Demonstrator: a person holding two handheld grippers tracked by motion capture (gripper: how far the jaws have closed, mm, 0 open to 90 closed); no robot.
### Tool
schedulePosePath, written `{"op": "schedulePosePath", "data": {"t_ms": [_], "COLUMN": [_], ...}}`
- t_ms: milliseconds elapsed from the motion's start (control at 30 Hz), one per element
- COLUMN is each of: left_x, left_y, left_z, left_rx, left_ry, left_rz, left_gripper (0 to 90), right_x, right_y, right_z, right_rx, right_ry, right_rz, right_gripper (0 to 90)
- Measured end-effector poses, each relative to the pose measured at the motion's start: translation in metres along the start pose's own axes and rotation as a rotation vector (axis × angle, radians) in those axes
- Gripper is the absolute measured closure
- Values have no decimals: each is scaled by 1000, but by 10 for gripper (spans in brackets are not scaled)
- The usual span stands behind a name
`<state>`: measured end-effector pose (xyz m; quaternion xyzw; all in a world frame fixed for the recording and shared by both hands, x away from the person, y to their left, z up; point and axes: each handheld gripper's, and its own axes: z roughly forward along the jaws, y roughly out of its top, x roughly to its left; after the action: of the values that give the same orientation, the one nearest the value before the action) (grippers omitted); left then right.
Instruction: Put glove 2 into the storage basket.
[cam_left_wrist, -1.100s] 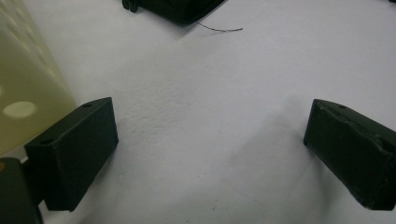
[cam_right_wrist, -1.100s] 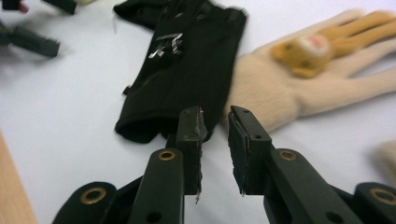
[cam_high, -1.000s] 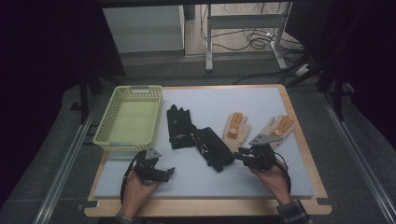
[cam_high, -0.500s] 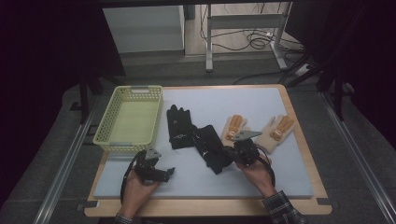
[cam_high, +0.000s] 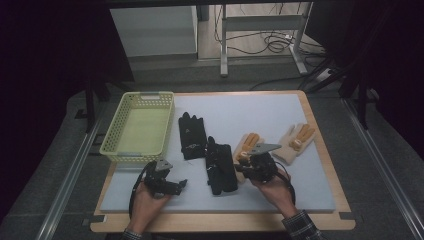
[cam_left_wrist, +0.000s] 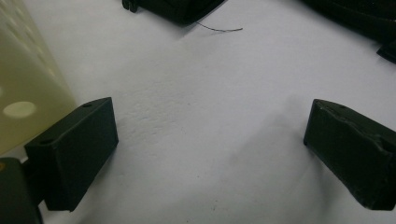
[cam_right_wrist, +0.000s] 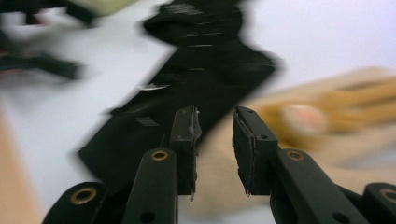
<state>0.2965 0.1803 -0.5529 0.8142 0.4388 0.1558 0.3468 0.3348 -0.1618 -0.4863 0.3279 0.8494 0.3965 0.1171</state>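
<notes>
The right gripper (cam_high: 244, 168), jaws a little apart and just opened with nothing pinched, is held over the tan glove (cam_high: 246, 147) beside a black glove (cam_high: 220, 167) near the table's front edge. The left gripper (cam_high: 181, 184) is spread wide over bare white mat (cam_high: 250, 112). The yellow basket (cam_high: 116, 131) at the left edge is seen empty.

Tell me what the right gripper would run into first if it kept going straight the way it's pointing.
Probably the nearer black glove: the right gripper, jaws just opened slightly and nothing between them, points over the tan glove's cuff toward it, though blur leaves depth uncertain.
</notes>
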Motion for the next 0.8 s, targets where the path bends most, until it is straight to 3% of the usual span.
{"op": "schedulePosePath", "data": {"t_ms": [67,133,167,200,233,267,300,333,400,567,600,700,767,800], "left_x": [0,0,0,0,0,0,0,0,0,0,-1,-5,-12,-21], "left_y": [0,0,0,0,0,0,0,0,0,0,1,3,8,17], "left_z": [0,0,0,0,0,0,0,0,0,-1,-1,1,2,4], "left_rx": [0,3,3,3,3,2,2,2,3,0,0,0,1,-16], "left_ry": [0,0,0,0,0,0,0,0,0,2,13,19,-7,-28], "left_rz": [0,3,3,3,3,3,3,3,3,3,-14,-13,-4,25], "left_gripper": [31,31,31,30,30,30,30,31,31,38,48,51,50,49], "right_x": [-13,-25,-25,-33,-36,-38,-38,-36,-34,-32,-32,-32,-33,-34], "right_y": [-2,-4,-4,-7,-8,-9,-11,-12,-9,1,3,3,0,-3], "right_z": [0,8,8,21,29,37,44,47,47,31,26,26,29,33], "right_rx": [-6,-5,-5,11,19,37,58,41,43,28,22,31,40,50], "right_ry": [-66,-117,-117,-134,-132,-132,-142,-169,-177,-180,-180,-182,-180,-176], "right_rz": [10,30,30,48,55,54,37,9,9,-4,-2,-9,-3,4], "right_gripper": [629,484,484,391,380,383,442,589,644,654,651,647,645,642]}}
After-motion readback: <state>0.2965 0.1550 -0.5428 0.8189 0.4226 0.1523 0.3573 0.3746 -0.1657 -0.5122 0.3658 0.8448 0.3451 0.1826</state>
